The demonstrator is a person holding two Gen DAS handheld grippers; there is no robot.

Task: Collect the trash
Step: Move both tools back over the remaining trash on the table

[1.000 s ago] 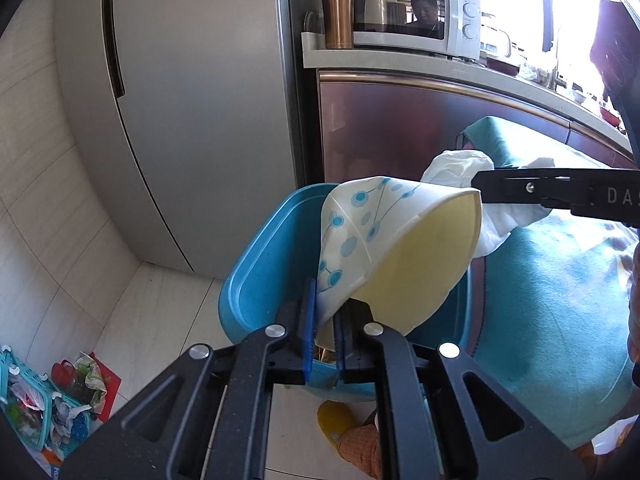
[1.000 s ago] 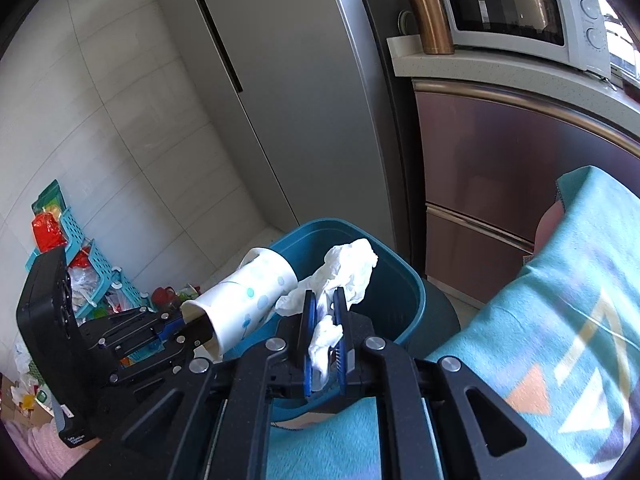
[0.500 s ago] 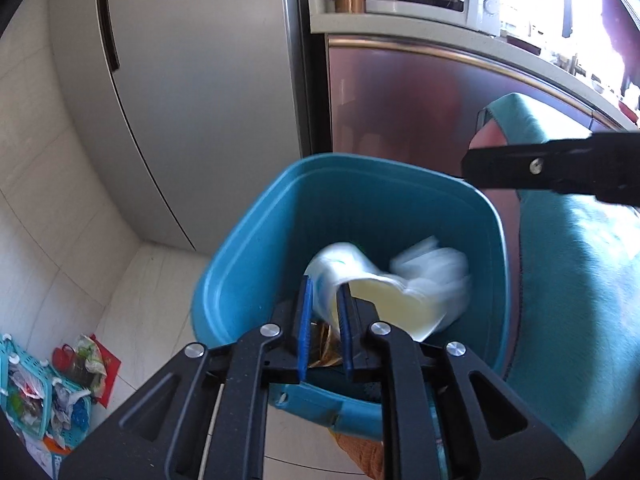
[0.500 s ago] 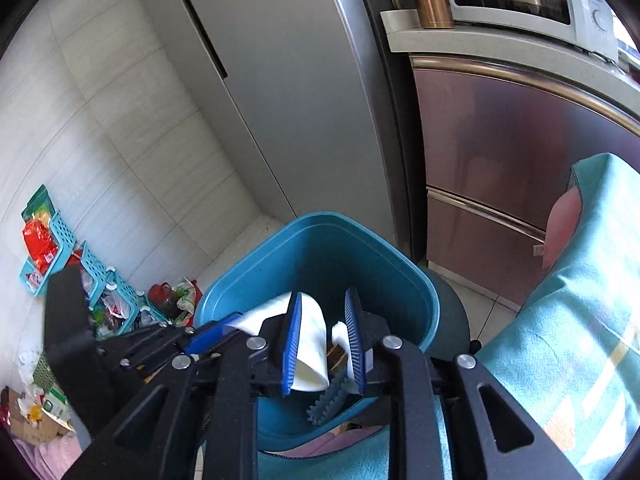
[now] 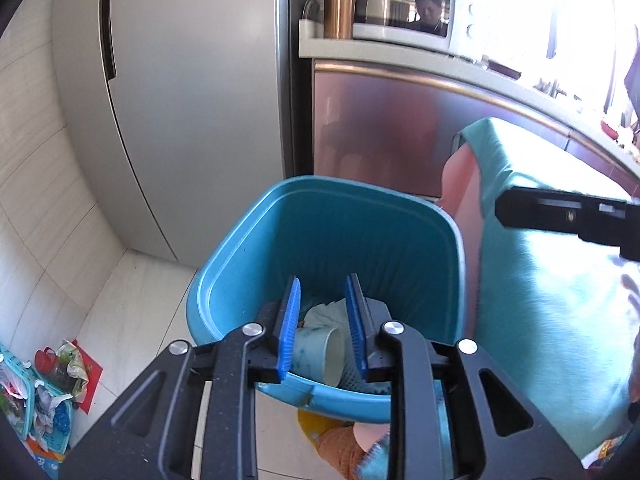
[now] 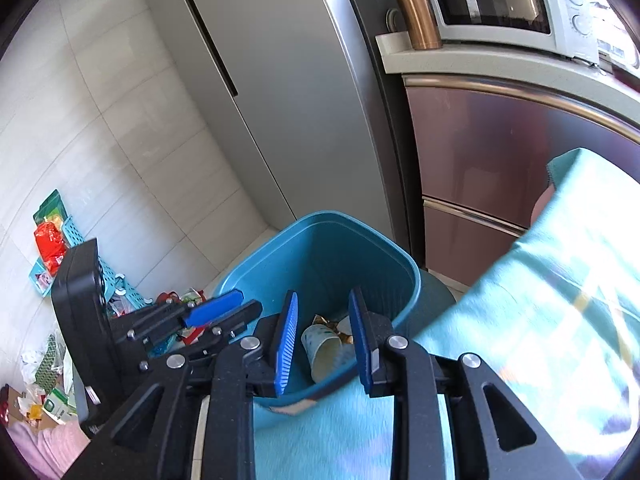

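Drop's basically done here: both the left gripper [image 5: 323,328] and right gripper [image 6: 322,346] just been spreading, nothing pinched, so best to lift straight clear of the teal plastic bin [image 5: 332,216], where the white blue-dotted paper cup [image 6: 323,351] lies tipped on its side with crumpled tissue [image 5: 326,312].

I count one blue bin [image 5: 328,236] with one paper cup [image 5: 320,350] lying inside it and one crumpled tissue [image 5: 326,310] beside that cup. My view holds two grippers, left [image 5: 322,324] and right [image 6: 322,340]. Behind them I see one fridge [image 5: 192,92], one microwave [image 6: 504,4], one copper tumbler [image 6: 414,8] and one teal cloth [image 6: 532,320].
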